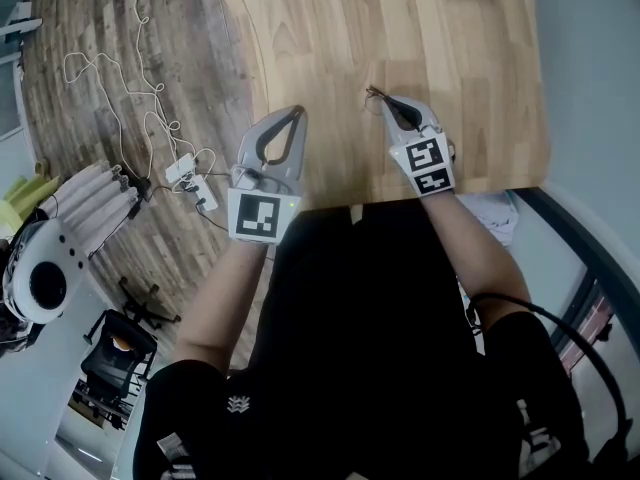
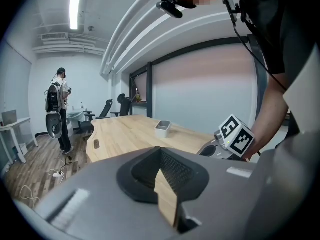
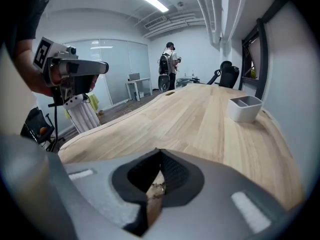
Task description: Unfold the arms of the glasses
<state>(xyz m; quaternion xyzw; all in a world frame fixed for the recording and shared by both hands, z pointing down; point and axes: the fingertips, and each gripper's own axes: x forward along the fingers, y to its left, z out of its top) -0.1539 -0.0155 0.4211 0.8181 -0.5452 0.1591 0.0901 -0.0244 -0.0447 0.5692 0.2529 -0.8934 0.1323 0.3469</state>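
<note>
Big pale wooden counter (image 1: 450, 28) fills most of the space here. The left hand-held gripper (image 1: 296, 111) hangs over its curved near edge, jaws pressed together with nothing in them. The right hand-held gripper (image 1: 384, 103) is further in over the wood, tipped down, jaws pinched tight on something thin. A small grey tray (image 3: 245, 108) sits well off toward the far end. The thin thing is the glasses (image 1: 374, 92), just a bit of wire frame poking past the tips, low over the counter.
</note>
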